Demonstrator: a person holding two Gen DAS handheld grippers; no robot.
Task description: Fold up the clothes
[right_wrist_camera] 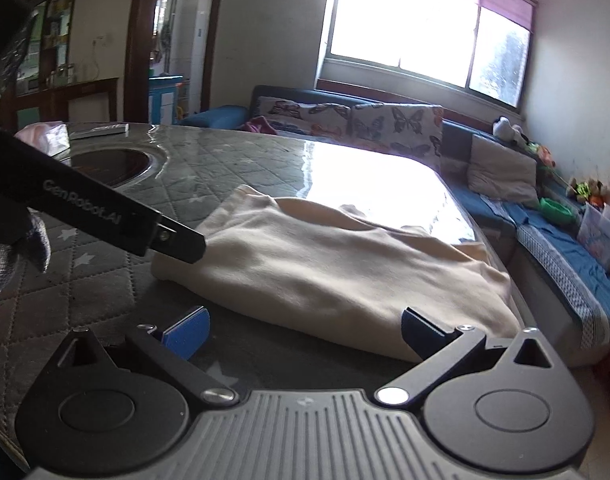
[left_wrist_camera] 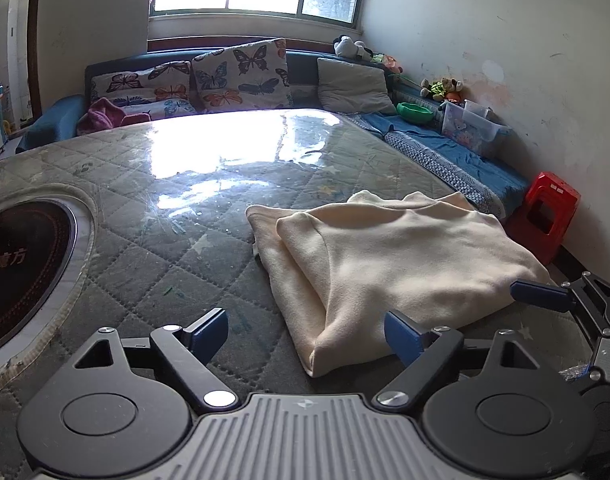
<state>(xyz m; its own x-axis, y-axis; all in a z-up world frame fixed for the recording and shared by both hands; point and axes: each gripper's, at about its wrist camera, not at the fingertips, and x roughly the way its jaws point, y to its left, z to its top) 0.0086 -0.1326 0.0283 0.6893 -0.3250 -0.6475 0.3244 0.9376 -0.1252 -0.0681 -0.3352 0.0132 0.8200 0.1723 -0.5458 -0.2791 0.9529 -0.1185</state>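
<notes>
- Left wrist view shows the left claw [left_wrist_camera: 307, 334] released, its blue pads wide apart at the bottom of the frame, with the near corner of the folded cream garment [left_wrist_camera: 385, 264] lying on the counter [left_wrist_camera: 153, 216] between them; the right pad sits just beside the cloth.
- Only this view shows the red stool [left_wrist_camera: 545, 216] at the right edge, and the right claw's blue tip entering from the lower right, just beside the garment's edge.
- Right wrist view shows the right claw [right_wrist_camera: 305, 330] released too, pads spread, the garment [right_wrist_camera: 325, 268] just ahead in mid-frame.
- Only here does the left claw's black body cross from the left, its tip against the garment's left fold, and a doorway [right_wrist_camera: 173, 40] appears in the upper left.
- Both views show the round inset cooktop [left_wrist_camera: 21, 272] and butterfly cushions [left_wrist_camera: 241, 76].
</notes>
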